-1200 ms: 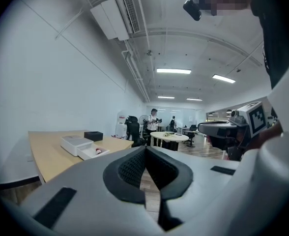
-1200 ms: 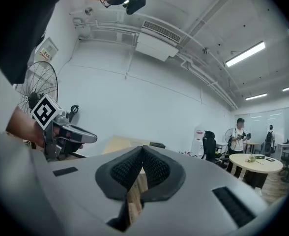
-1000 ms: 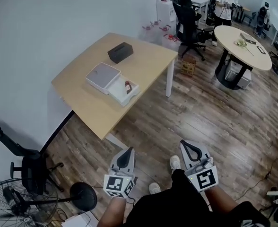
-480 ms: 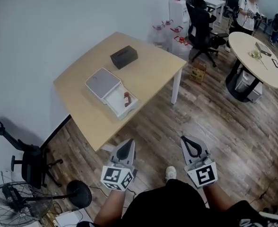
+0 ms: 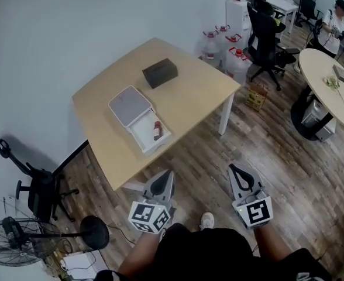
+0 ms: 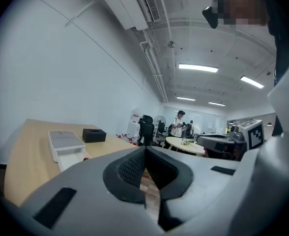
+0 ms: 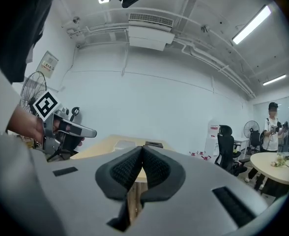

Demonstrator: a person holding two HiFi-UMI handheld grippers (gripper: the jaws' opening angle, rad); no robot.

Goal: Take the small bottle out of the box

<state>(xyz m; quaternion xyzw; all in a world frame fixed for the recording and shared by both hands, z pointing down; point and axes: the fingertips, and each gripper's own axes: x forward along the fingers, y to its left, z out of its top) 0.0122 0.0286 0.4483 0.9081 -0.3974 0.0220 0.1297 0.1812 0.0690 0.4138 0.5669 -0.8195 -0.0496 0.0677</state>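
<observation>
An open white box lies on the wooden table, its grey lid next to the tray. The small brown bottle with a red cap lies in the tray. Both grippers hover over the floor, short of the table's near corner and apart from the box. My left gripper is shut with nothing in it, and so is my right gripper. The left gripper view shows its closed jaws, with the box far off to the left. In the right gripper view the pads meet.
A black box sits at the table's far side. An office chair and a floor fan stand at the left. Water jugs, a black chair and a round table are at the right. A person stands far back.
The head view has swung, so the table and box sit a little further right and lower in it. Both grippers have stayed shut and low.
</observation>
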